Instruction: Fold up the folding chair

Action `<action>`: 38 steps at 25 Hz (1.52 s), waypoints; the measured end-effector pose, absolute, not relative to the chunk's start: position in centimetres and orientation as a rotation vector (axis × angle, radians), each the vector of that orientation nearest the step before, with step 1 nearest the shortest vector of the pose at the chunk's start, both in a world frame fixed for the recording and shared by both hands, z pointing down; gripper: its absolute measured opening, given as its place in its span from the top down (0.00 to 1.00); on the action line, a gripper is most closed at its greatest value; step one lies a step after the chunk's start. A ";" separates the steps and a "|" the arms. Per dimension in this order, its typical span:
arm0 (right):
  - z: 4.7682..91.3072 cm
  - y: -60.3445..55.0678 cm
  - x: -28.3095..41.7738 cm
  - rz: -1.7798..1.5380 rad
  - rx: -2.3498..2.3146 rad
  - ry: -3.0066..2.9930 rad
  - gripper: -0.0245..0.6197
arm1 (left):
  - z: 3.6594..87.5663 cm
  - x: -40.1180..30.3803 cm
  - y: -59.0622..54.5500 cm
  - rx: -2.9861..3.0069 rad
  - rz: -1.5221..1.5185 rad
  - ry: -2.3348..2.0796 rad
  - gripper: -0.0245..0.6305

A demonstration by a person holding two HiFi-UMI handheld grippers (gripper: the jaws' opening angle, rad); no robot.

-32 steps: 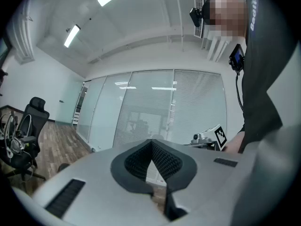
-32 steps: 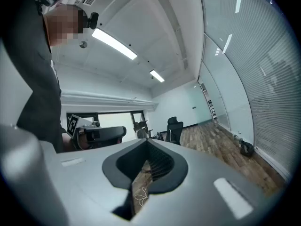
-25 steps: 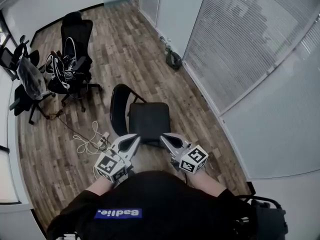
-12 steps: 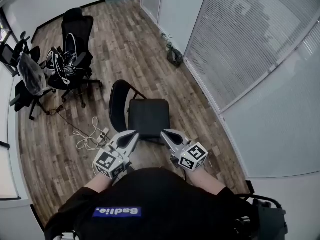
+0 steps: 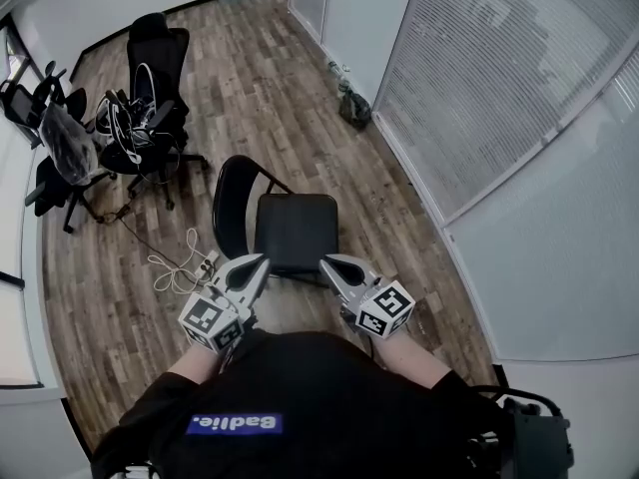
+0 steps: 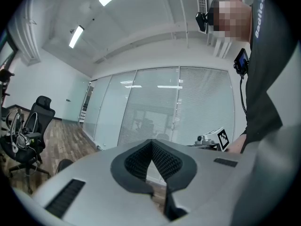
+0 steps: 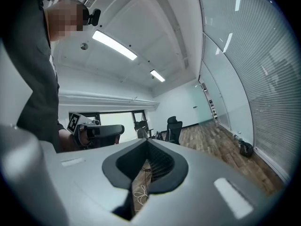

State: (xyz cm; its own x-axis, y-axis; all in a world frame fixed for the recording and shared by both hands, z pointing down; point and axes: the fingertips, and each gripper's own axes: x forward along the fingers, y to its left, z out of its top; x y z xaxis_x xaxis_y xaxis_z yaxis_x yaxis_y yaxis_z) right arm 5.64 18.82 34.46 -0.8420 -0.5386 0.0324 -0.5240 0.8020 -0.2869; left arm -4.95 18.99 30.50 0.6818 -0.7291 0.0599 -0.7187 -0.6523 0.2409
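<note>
Progress — not begun | folding chair (image 5: pixel 290 230) stands unfolded just ahead of both grippers | left gripper (image 5: pixel 252 266) closed, empty | right gripper (image 5: pixel 334 266) closed, empty — whole fold remains

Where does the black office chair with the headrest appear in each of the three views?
Head view: the black office chair is at the upper left, with cables piled on its seat.
Left gripper view: it is at the far left.
Right gripper view: it is near the centre, in the distance.
Shared landmark: the glass wall with blinds, right in the head view, centre in the left gripper view, right in the right gripper view.
</note>
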 end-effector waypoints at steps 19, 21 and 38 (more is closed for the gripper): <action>38.0 8.4 3.3 -0.533 -1.066 2.924 0.96 | 35.0 -14.0 5.8 2.588 -0.016 -1.232 0.96; 38.3 7.1 2.8 -0.540 -1.108 2.918 0.96 | 35.4 -15.2 4.3 2.590 -0.008 -1.220 0.96; 43.2 1.7 2.2 -0.672 -1.157 2.920 0.95 | 43.6 -19.5 -2.6 2.442 0.207 -1.269 0.96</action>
